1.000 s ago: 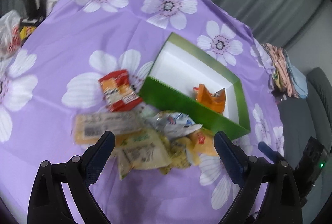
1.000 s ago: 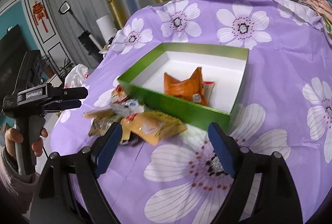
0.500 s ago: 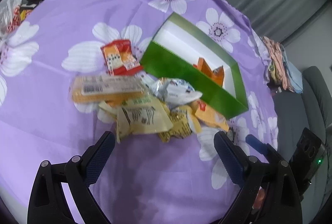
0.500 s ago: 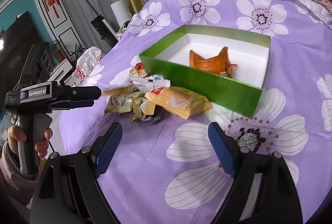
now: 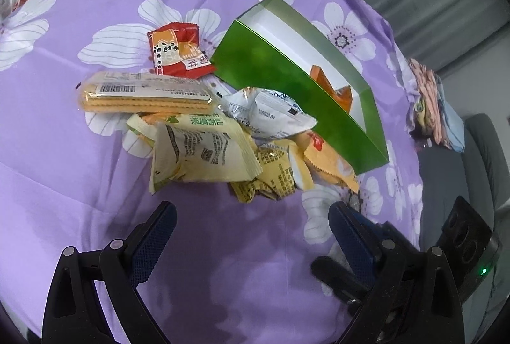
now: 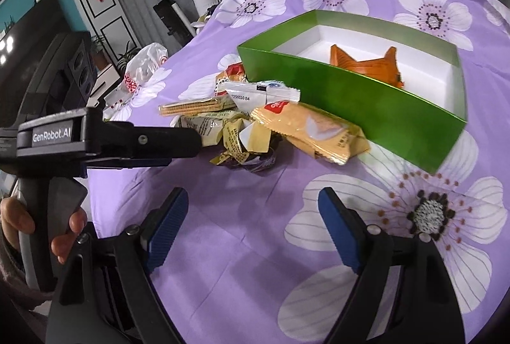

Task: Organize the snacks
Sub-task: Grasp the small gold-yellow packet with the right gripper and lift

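A green box with a white inside holds one orange packet; both also show in the right wrist view, the box and the packet. A pile of snacks lies in front of it: a red packet, a long cracker pack, a pale yellow packet, a silver-white packet and an orange-yellow packet. My left gripper is open and empty, just short of the pile. My right gripper is open and empty, near the table's front edge.
A purple tablecloth with white flowers covers the round table. A white plastic bag lies at the far left edge. Folded clothes lie on a grey sofa at the right. The left gripper's body reaches across the right wrist view.
Both grippers have moved closer to the pile and lower. The snacks and the box have not moved. Both stay open.
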{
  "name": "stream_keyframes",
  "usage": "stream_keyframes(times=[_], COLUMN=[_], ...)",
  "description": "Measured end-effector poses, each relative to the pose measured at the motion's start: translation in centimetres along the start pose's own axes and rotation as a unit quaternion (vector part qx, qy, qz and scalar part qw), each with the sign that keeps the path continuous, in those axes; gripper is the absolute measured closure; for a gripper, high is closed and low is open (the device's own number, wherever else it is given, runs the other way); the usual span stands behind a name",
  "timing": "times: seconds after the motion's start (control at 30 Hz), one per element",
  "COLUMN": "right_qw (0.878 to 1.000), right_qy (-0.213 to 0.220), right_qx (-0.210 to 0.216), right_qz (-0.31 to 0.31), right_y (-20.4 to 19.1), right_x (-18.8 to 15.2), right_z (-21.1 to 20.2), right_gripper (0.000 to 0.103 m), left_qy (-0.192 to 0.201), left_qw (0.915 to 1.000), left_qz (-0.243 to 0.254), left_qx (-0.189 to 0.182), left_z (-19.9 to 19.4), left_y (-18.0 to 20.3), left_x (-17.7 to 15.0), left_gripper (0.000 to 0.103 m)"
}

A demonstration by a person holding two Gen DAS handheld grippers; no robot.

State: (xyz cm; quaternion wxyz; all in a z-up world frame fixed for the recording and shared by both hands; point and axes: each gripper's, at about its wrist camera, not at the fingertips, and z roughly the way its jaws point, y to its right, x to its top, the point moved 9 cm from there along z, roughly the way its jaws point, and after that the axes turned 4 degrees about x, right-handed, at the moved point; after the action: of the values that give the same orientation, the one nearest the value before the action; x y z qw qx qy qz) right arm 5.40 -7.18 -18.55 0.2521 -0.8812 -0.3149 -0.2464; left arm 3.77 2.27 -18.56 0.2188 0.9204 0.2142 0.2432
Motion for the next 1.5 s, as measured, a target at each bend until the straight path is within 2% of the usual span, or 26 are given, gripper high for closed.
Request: stream_keyframes(times=[0.27,0.67,0.73,0.87,0.9,0.97,1.1,1.2,1.3,1.5], right_qw=[1.000,0.999,0.999,0.999,0.999,0.999,0.998,0.999,0.998,0.998], right_qy=[-0.015,-0.015,-0.016,-0.019,-0.020,-0.027,-0.034,-0.033,-0.033,-0.031], right_qx=[0.006,0.019,0.021,0.023,0.023,0.026,0.032,0.031,0.035,0.041], right_qz=[-0.026,-0.034,-0.037,-0.039,-0.039,-0.036,-0.030,-0.030,-0.030,-0.027], right_y=[-0.3,-0.1,-0.2,-0.3,-0.2,-0.2,-0.2,-0.3,-0.4,-1.2], right_x=[0.6,2.0,2.2,2.3,2.3,2.1,1.8,1.7,1.6,0.9], right_z=[2.5,4.7,4.9,5.2,5.3,5.4,5.6,5.6,5.5,4.7], right_gripper=[0.034,0.039,0.041,0.046,0.048,0.055,0.062,0.067,0.071,0.073], left_qy=[0.005,0.006,0.008,0.008,0.009,0.005,0.002,0.003,0.002,-0.005], left_qw=[1.0000,1.0000,1.0000,0.9999,0.9999,0.9998,0.9999,0.9998,0.9998,0.9996], left_qz=[-0.002,-0.007,-0.006,-0.009,-0.009,-0.011,-0.004,-0.005,0.004,0.017], left_qx=[0.003,-0.002,-0.001,-0.004,-0.005,-0.013,-0.012,-0.021,-0.020,-0.020], left_z=[1.7,3.3,3.4,3.6,3.6,3.8,4.0,3.9,3.8,3.1], left_y=[0.2,0.4,0.6,0.7,0.7,0.8,1.0,1.1,1.3,1.1], left_x=[-0.1,0.9,1.0,1.2,1.3,1.4,1.4,1.5,1.5,0.5], left_gripper=[0.007,0.008,0.014,0.017,0.020,0.035,0.039,0.048,0.052,0.053])
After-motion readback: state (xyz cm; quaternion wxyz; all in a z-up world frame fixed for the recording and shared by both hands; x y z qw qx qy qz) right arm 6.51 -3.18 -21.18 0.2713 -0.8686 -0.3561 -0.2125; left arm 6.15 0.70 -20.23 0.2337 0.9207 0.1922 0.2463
